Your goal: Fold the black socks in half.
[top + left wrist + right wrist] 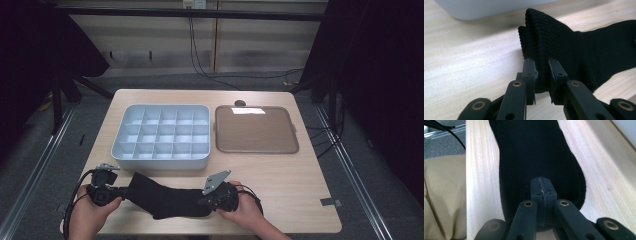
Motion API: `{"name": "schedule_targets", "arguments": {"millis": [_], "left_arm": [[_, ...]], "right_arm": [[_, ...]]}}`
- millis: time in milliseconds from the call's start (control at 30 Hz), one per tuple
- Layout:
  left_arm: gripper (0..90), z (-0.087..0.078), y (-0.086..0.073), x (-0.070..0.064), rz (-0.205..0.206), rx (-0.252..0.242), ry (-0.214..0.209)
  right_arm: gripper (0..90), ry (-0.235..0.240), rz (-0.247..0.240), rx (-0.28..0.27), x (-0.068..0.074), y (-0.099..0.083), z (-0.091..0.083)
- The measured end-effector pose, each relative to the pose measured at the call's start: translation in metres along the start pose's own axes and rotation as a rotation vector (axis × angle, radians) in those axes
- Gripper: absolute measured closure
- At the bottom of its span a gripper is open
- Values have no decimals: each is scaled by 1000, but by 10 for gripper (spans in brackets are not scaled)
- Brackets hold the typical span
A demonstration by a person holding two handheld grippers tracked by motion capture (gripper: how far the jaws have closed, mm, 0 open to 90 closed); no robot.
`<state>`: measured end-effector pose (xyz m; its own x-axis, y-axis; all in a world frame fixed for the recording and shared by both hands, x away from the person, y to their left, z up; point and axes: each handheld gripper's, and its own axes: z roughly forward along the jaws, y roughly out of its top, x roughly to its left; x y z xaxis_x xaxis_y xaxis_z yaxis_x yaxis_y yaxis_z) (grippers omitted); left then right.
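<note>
Sock (167, 197) in black lies stretched along the near edge of the tabletop (280, 170), just in front of the white divided tray (162, 132). We see our left claw (541, 72) pinching its ribbed cuff, a fold of cloth between the jaws. Our right claw (543, 190) has its jaws pressed together at the other end, though we cannot tell whether it grips any cloth. A brown flat tray (256, 129) sits beside the white one.
</note>
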<state>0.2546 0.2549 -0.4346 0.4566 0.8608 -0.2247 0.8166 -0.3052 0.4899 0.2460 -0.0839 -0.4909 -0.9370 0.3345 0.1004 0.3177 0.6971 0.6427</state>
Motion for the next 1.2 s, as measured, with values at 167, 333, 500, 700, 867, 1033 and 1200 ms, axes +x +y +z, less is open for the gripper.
{"name": "schedule_targets", "arguments": {"millis": [167, 333, 500, 700, 867, 1033, 1200], "left_arm": [[773, -7, 7, -9, 24, -33, -13], [773, -11, 13, -22, 57, -39, -29], [773, -12, 20, -42, 97, -37, -36], [773, -8, 26, -60, 153, -16, -68], [773, 0, 26, -61, 151, -2, -92], [772, 0, 28, -62, 152, -8, -99], [772, 1, 29, -64, 154, -14, -120]], "right_arm": [[900, 4, -7, -8, 0, 1, 2], [900, 7, -5, -9, 0, 1, 2], [900, 3, 2, -10, 1, 1, 2], [900, -1, -8, -11, 1, 2, 3], [900, -2, -11, -12, 2, 2, 3], [900, 5, -1, -17, 2, 2, 4], [900, 4, -5, -22, 2, 3, 5]]}}
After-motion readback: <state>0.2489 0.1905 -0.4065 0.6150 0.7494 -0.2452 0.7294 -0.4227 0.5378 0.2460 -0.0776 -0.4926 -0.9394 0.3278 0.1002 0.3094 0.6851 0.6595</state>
